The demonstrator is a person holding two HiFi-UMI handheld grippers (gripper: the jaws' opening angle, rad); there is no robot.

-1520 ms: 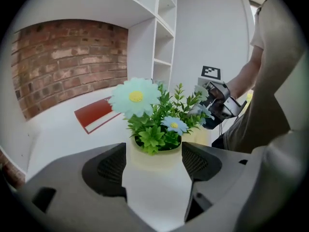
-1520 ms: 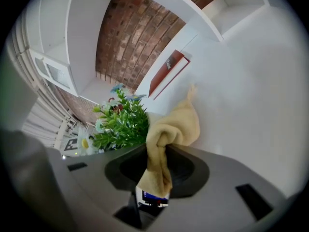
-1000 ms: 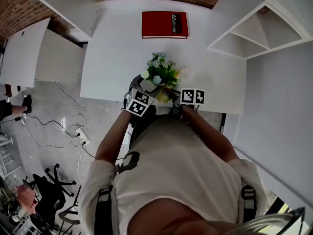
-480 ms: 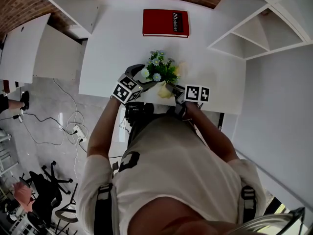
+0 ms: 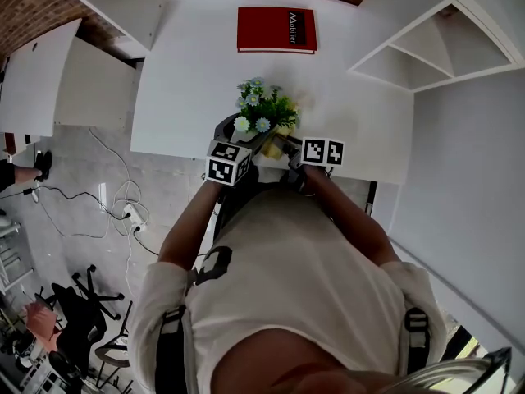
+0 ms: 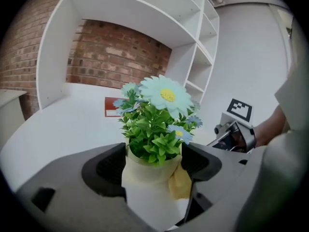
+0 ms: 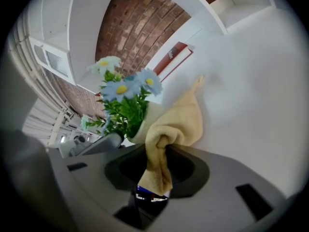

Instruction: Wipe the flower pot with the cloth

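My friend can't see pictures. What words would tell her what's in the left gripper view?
The left gripper clamps a pale pot of green leaves and blue-white daisies, seen close up. A yellow cloth sits against the pot's right side, with the right gripper beyond it. Behind are a white table, a red book and a brick wall.

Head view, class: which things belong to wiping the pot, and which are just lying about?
In use: flower pot, cloth, left gripper holding the pot, right gripper holding the cloth.
Lying about: red book, floor cables.
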